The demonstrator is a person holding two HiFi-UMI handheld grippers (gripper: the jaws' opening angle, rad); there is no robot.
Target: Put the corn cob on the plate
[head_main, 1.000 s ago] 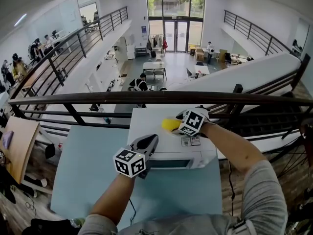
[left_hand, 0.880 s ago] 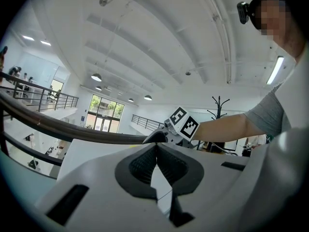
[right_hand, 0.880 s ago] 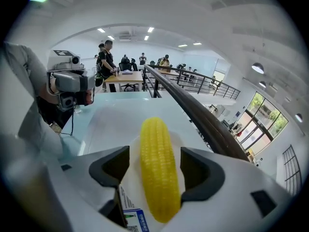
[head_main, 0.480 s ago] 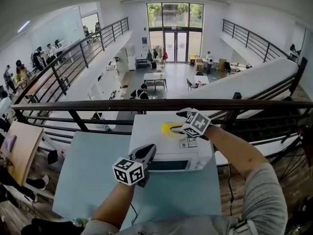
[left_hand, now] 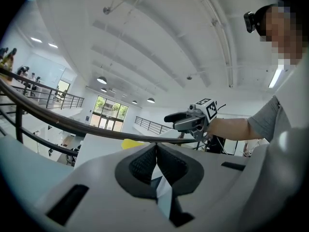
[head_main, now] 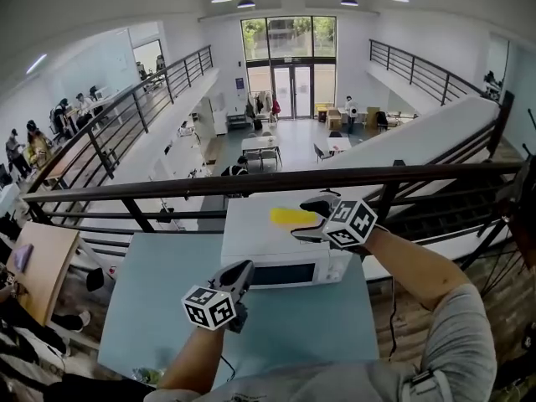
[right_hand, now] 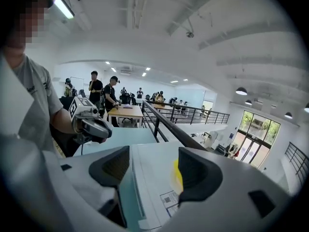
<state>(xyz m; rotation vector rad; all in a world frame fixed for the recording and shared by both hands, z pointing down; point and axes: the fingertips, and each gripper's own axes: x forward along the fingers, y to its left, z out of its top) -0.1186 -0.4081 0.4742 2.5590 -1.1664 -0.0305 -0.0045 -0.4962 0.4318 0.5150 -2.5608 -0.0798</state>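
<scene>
Two grippers are in my view. My right gripper (right_hand: 152, 170) has its jaws spread fully wide and holds nothing; the corn cob (head_main: 289, 216) lies just ahead of it on top of the microwave (head_main: 251, 241). My left gripper (left_hand: 155, 161) is closed and empty, near the microwave front.

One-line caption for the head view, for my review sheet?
Open right gripper hovers beside the yellow corn cob atop the microwave; shut left gripper hangs in front of it.
</scene>
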